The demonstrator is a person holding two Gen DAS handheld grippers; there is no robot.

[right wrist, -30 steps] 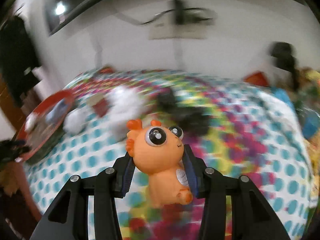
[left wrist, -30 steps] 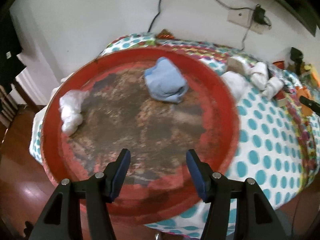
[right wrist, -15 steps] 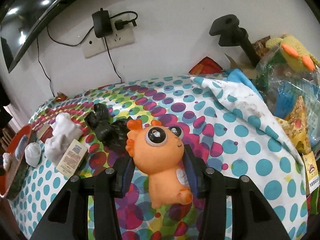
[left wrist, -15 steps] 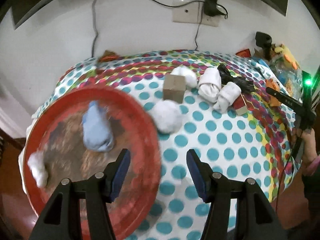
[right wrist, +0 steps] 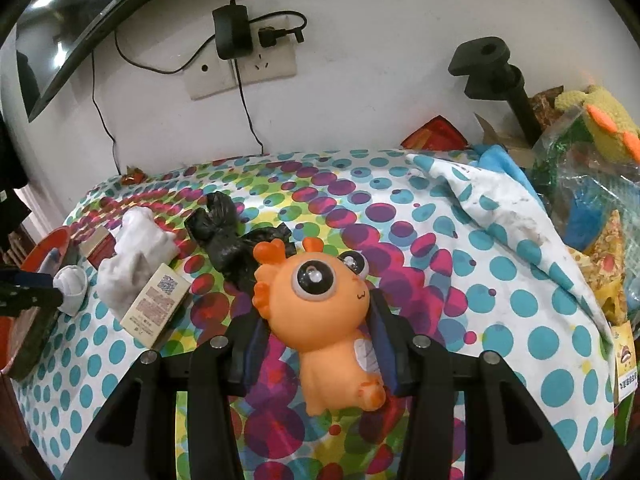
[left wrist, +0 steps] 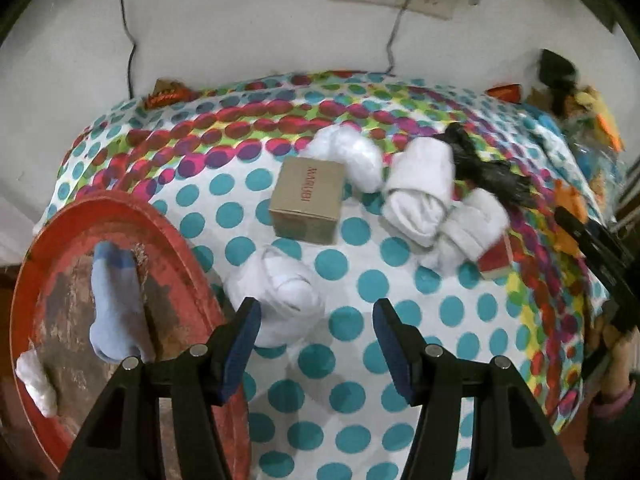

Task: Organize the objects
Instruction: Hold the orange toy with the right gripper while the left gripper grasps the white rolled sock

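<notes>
Left tool [left wrist: 316,332] swung right off red tray [left wrist: 192,248], spread; my target, white sock ball [left wrist: 280,292], just ahead-left; right tool [right wrist: 318,344] pinching orange toy [right wrist: 320,312]

A white wall [right wrist: 360,112] stands behind a table covered with a polka-dot cloth [right wrist: 500,304]. A wall socket plate [right wrist: 244,72] holds a black charger [right wrist: 232,32], its thin cable [right wrist: 250,120] hanging down to the table edge. At upper left, a dark curved screen [right wrist: 80,12] reflects ceiling lights. A black stand [right wrist: 496,68] rises at right.
</notes>
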